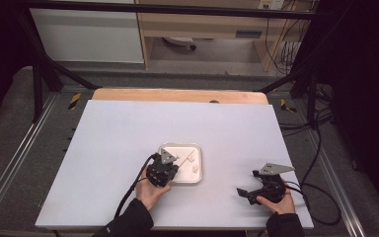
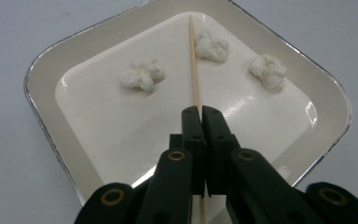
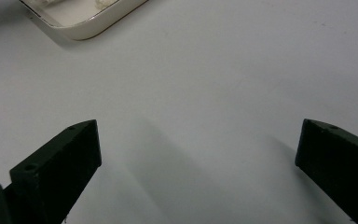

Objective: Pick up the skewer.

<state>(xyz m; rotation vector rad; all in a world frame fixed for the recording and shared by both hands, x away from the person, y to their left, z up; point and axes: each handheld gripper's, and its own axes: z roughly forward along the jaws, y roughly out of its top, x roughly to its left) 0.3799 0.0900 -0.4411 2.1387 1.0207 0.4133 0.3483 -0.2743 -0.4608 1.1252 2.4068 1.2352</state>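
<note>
Left tongs (image 2: pixel 200 112) clamped on the thin pale wooden skewer (image 2: pixel 194 60), jaws pinched together near its lower end, stick running out between them across the square cream tray with silvery rim (image 2: pixel 42 121). Same tongs seen from above at the tray's near-left corner (image 1: pixel 170 165). Grip looks good; keep it firm, a stick this thin probably rolls or pivots if pressure eases.

Next step, by the look of it: spear one of the three white fluffy lumps. Nearest to the stick: lump on its right (image 2: pixel 211 45), just beside or touching it, can't tell which. Second lump (image 2: pixel 142 74) left of the stick, third (image 2: pixel 268 70) further right, both clear of it.

Lift the tip only slightly, swing toward the chosen lump, push in low and along the stick's axis to avoid bending. Likely risk: lump skating on the glossy tray floor.

Right tongs (image 3: pixel 198 149) wide open, empty, over the bare white surface (image 3: pixel 223 70), well apart from the tray. Bring closer to brace the tray if it slides.
</note>
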